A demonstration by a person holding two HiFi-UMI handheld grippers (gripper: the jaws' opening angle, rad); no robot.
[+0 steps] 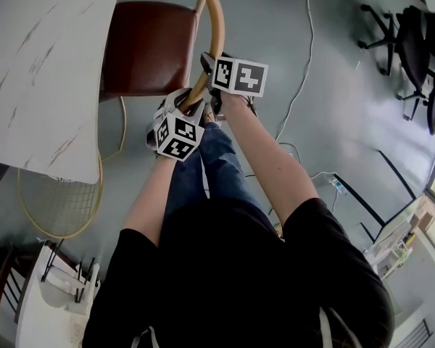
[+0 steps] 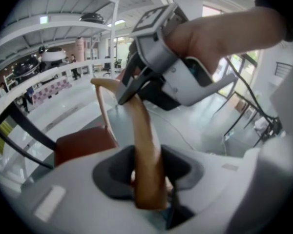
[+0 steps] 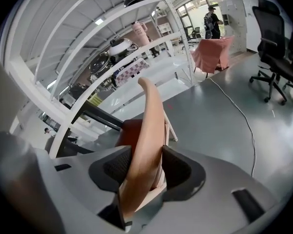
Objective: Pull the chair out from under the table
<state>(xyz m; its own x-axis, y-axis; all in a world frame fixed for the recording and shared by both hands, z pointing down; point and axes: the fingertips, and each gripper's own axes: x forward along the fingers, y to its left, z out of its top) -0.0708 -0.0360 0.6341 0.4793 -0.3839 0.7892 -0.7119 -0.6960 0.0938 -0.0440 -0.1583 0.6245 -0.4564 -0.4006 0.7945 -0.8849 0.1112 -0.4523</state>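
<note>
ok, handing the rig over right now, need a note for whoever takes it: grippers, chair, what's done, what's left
Left gripper: shut on the chair's curved tan wooden back rail, at the near end of the curve.
Right gripper: shut on the same rail, just beyond the left one.
Chair: its dark red padded seat has one edge tucked under the white marble-pattern table.
Done: both grips are on the rail.
Left: the pull itself. Draw the chair straight back until the seat is out from under the table, then release.
</note>
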